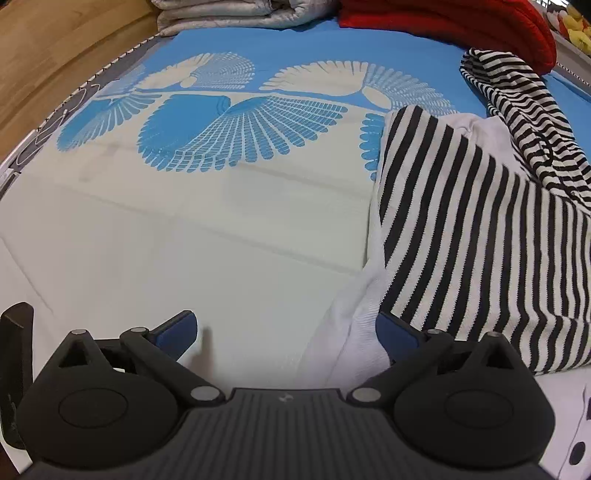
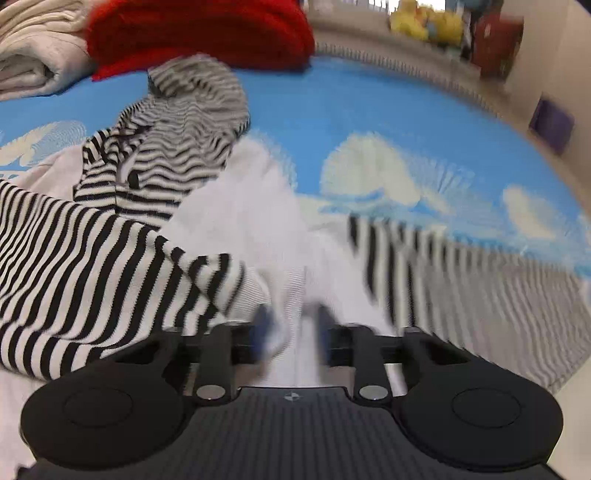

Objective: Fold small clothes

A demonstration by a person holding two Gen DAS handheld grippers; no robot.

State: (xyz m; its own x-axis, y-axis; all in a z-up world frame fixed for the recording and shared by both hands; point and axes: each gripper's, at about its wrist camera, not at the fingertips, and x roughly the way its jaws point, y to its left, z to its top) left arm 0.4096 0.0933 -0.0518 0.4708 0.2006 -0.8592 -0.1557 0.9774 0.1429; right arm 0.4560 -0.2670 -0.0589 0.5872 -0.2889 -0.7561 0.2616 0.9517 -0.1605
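Observation:
A small garment with broad black-and-white stripes (image 1: 461, 229) and white parts lies spread on the bed at the right of the left wrist view. A finer-striped piece (image 1: 524, 110) is crumpled on its far side. My left gripper (image 1: 286, 332) stands wide open low over the bedspread, and the garment's white edge (image 1: 347, 332) lies between the fingers, close to the right one. In the blurred right wrist view the broad-striped garment (image 2: 92, 266) fills the left. My right gripper (image 2: 293, 328) has its fingers apart, with a fold of white cloth (image 2: 258, 229) running between them.
The bed carries a blue-and-white patterned spread (image 1: 221, 221). At its far end lie a red blanket (image 1: 461, 22) and a folded pale quilt (image 1: 229, 14). Wooden floor (image 1: 44, 55) shows past the left edge. Yellow toys (image 2: 424, 22) sit beyond the bed at the right.

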